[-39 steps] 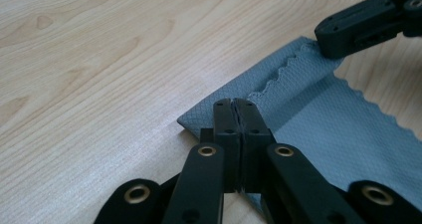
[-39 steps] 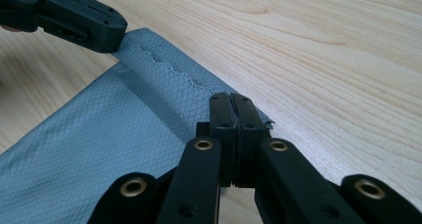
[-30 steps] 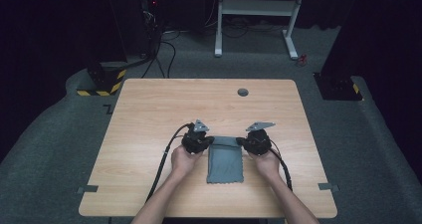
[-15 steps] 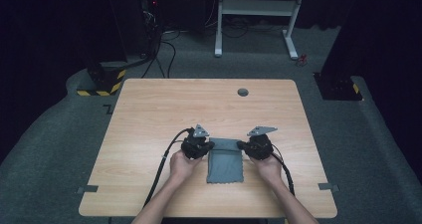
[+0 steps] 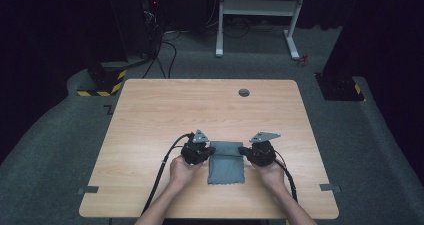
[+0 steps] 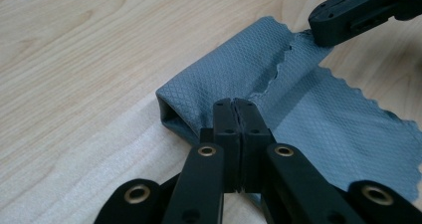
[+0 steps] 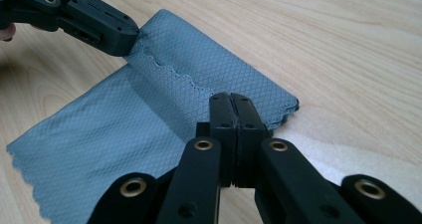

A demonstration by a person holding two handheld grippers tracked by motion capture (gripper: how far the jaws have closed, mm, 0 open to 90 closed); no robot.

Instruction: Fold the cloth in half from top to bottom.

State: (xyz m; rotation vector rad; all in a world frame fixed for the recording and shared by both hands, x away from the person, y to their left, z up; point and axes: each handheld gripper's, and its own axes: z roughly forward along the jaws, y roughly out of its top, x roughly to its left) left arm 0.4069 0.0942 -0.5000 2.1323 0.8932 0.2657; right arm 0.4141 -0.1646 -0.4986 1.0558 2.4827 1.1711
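**Folding the cloth: keep both corners level**

From the high view, the grey cloth lies on the surface near its front edge, about midway between the left and right edges. The left tool and right tool meet the cloth's far corners, one on each side, with a hand behind each.

In the left gripper view, the left tool has its jaws together, clamped on the folded-over edge of the cloth. The far end is doubled toward the person, its zigzag hem lying across the lower layer. The right tool pinches the other corner.

In the right gripper view, the right tool is likewise clamped on its corner, and the left tool grips the opposite one.

My guess is a fold toward the front edge is under way. To do it well, both tools should travel together at one height, keep the hem taut between them, and lay it square on the near hem before letting go.
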